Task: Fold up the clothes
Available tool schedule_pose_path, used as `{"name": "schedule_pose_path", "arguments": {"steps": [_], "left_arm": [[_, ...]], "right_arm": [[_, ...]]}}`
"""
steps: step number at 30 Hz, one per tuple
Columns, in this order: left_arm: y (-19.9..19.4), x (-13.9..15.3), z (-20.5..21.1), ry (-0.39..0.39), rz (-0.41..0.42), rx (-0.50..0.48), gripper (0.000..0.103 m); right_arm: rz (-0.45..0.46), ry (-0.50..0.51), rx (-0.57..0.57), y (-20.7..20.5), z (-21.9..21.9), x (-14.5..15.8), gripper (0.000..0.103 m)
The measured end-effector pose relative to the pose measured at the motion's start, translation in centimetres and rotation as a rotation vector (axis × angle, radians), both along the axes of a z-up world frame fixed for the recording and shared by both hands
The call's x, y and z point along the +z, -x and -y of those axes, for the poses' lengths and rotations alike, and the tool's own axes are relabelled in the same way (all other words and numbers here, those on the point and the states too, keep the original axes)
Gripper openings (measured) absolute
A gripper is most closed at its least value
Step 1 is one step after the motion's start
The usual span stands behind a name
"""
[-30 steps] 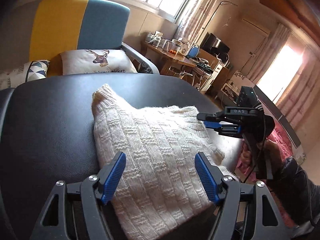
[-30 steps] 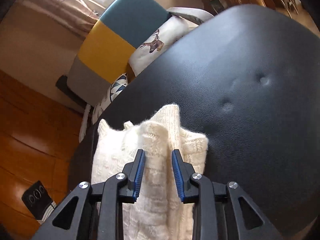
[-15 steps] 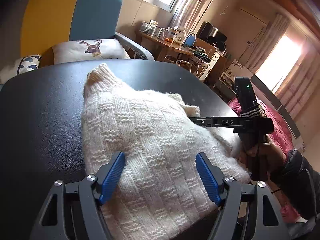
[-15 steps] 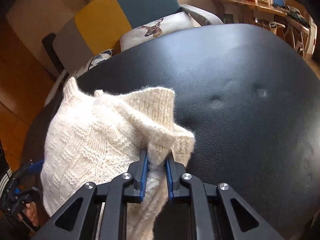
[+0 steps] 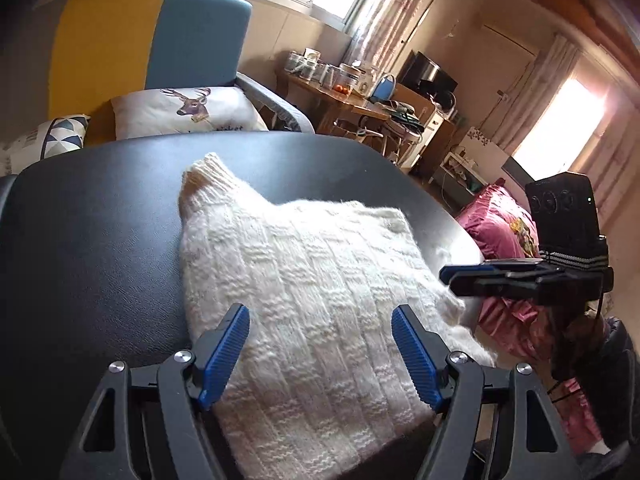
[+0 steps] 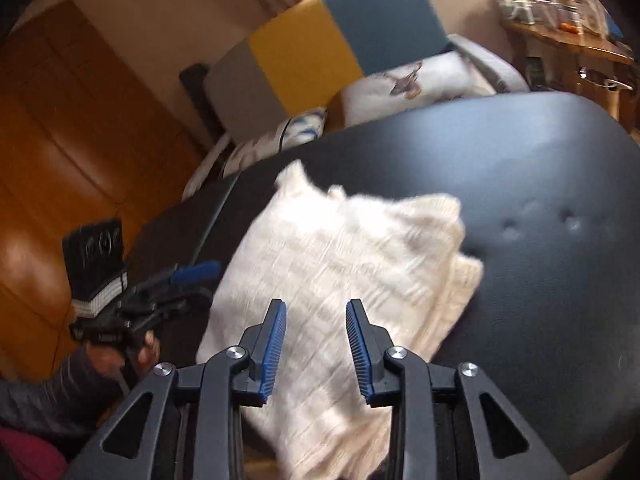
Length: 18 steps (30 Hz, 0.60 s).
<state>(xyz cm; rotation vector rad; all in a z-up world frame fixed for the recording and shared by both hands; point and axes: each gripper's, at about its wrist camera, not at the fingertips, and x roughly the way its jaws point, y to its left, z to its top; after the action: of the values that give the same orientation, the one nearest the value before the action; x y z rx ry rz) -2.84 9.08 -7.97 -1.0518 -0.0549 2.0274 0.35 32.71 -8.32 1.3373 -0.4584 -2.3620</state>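
A cream knitted sweater [image 5: 304,280] lies folded on the black padded table [image 5: 100,220]; it also shows in the right wrist view [image 6: 340,264]. My left gripper [image 5: 320,320] is open and empty, just above the sweater's near part. My right gripper [image 6: 316,316] is open and empty, raised above the sweater's near edge. The right gripper also shows side-on in the left wrist view [image 5: 448,274], off the sweater's right edge. The left gripper shows in the right wrist view [image 6: 208,276] beside the sweater's left edge.
A yellow and blue armchair [image 5: 152,48] with a deer cushion [image 5: 188,112] stands behind the table. A cluttered wooden desk [image 5: 340,96] is at the back right. Pink fabric [image 5: 504,224] lies beyond the table's right edge. Orange wood panelling [image 6: 60,160] is on the left.
My right gripper has let go of the sweater's folded edge, opened, and pulled back and up. The fold now lies flat on the sweater. My left gripper stays open.
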Motion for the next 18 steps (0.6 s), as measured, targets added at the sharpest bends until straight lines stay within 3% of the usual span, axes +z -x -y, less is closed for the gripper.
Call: {"name": "schedule_pose_path", "arguments": {"steps": [3, 5, 7, 12, 15, 18], "left_arm": [[-1.9, -1.6, -1.1, 0.086, -0.069, -0.027, 0.075], [-2.0, -1.9, -1.1, 0.079, -0.082, -0.014, 0.076], [-1.3, -1.2, -0.3, 0.015, -0.043, 0.001, 0.076], [3.0, 0.9, 3.6, -0.124, 0.021, 0.097, 0.076], [5.8, 2.0, 4.8, -0.150, 0.018, 0.108, 0.076], [8.1, 2.8, 4.3, -0.150, 0.015, 0.074, 0.076]], "right_arm": [[0.117, -0.114, 0.026, -1.5, 1.5, -4.3, 0.024], [0.067, -0.087, 0.002, -2.3, 1.3, -5.2, 0.023], [0.029, -0.047, -0.030, -2.8, 0.8, -5.6, 0.022], [0.012, -0.064, -0.030, -3.1, 1.2, -5.3, 0.022], [0.047, -0.052, -0.028, -2.9, 1.2, -4.3, 0.025], [0.029, -0.047, -0.039, -2.3, 1.1, -1.3, 0.025]]}}
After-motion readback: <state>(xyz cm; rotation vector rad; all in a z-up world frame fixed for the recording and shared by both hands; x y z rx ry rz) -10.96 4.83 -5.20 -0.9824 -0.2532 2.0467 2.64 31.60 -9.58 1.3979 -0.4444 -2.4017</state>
